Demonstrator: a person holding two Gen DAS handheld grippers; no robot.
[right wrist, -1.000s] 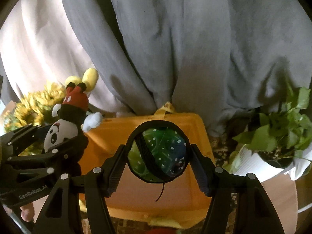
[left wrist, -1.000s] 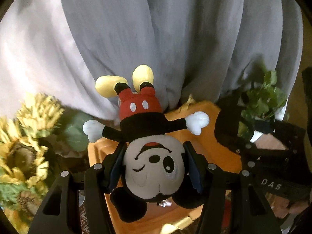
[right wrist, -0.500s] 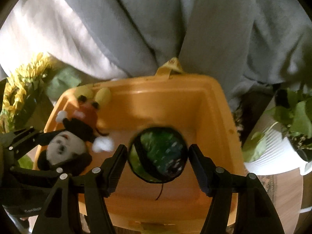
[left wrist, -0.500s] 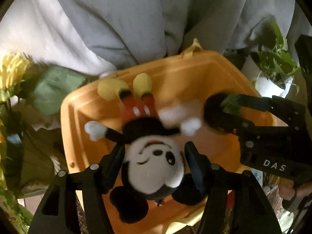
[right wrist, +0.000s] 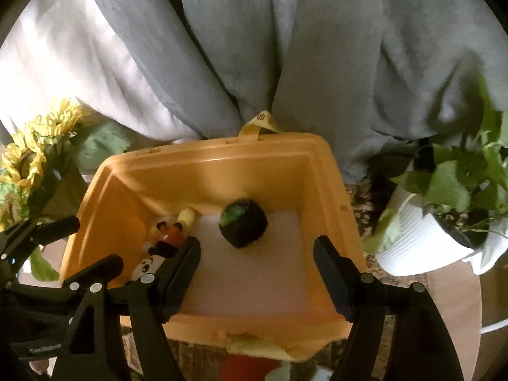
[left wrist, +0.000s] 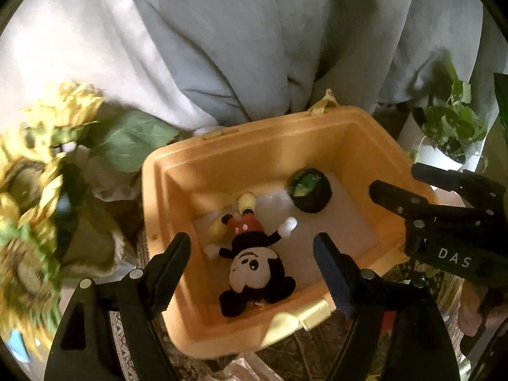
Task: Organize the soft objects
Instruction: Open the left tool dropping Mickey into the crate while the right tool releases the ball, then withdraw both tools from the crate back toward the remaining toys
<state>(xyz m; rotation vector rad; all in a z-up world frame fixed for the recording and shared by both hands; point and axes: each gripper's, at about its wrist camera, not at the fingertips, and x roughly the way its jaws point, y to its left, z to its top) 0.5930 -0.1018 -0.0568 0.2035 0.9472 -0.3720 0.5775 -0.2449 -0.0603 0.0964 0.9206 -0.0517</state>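
Plush mouse (left wrist: 254,266) and ball (left wrist: 309,192) inside bin (left wrist: 165,222)

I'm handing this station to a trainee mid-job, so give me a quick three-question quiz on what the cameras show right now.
1. True or false: the left gripper is shut on the mouse doll.
2. Multiple choice: where is the green ball? A) between the right gripper's fingers B) on the floor of the orange bin C) in the white plant pot
3. Fill in: on the bin floor, the ball lies on the doll's ____ side, apart from it.

Key:
1. False; the jaws are open and the doll lies in the bin.
2. B; the right gripper is open and holds nothing.
3. Right.
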